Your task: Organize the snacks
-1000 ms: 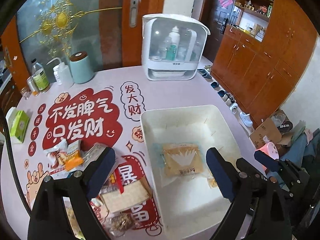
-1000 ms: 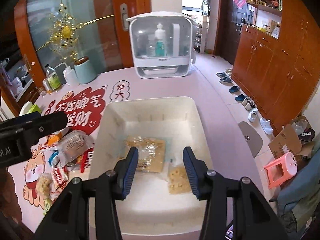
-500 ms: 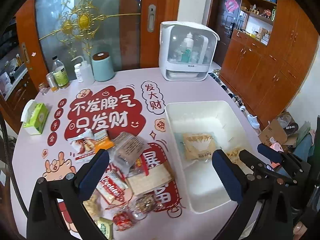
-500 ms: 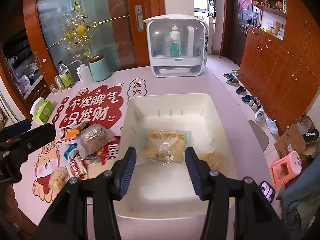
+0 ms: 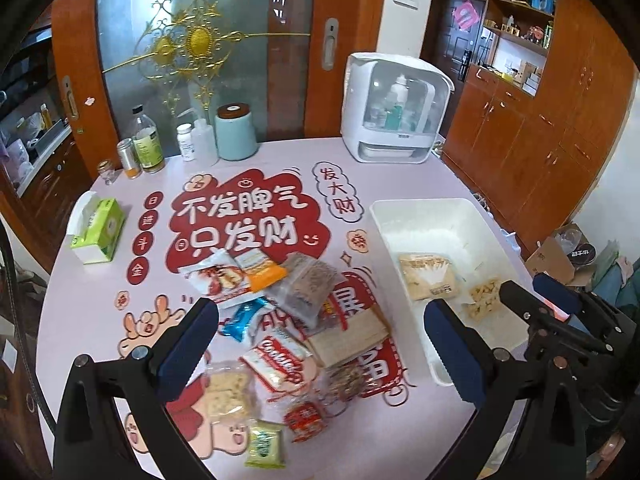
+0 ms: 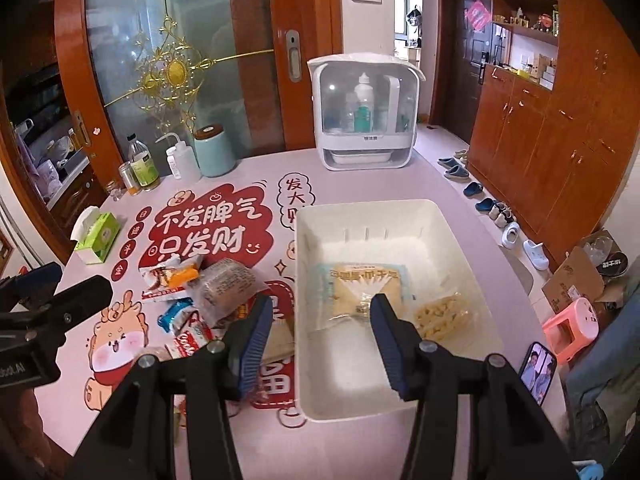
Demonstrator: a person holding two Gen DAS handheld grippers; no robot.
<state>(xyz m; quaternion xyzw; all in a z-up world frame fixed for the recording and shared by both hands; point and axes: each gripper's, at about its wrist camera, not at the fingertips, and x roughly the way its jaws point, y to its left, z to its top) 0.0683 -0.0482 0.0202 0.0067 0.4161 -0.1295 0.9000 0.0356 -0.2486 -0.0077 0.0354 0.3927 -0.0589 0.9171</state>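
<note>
A round tabletop (image 5: 400,168) covered in pale pink vinyl, printed with a large red cartoon badge of white Chinese characters, stands in a room with orange-brown wooden cabinets (image 6: 560,152) and a frosted glass sliding door (image 5: 200,48) bearing a gold ornament. Along the far edge stand bottles, a pale blue canister (image 5: 236,132) and a white plastic cabinet with a clear front (image 5: 394,108). A green tissue box (image 5: 98,230) lies at the left edge. Shoes line the floor on the right.

A loose pile of snacks (image 5: 280,320) lies mid-table: crinkled foil and clear plastic packets, flat and pillow-shaped, in red, orange, blue and green. Just right of it sits a white rectangular plastic bin (image 6: 308,360), smooth-walled and shallow. Inside lie two packets: a square, clear-wrapped beige wafer pack (image 6: 360,284) and, beside it, a smaller clear bag of pale yellow pieces (image 6: 440,314).

The left gripper (image 5: 316,340) hangs above the pile with nothing between its fingers; its black arms and blue ribbed pads have just been spreading and stand wide apart, the snacks lying below and between them. The right gripper (image 6: 320,336) hangs over the near left part of the bin, its jaws moderately apart and having just widened a little, holding nothing; the wafer pack lies just beyond its fingertips.
</note>
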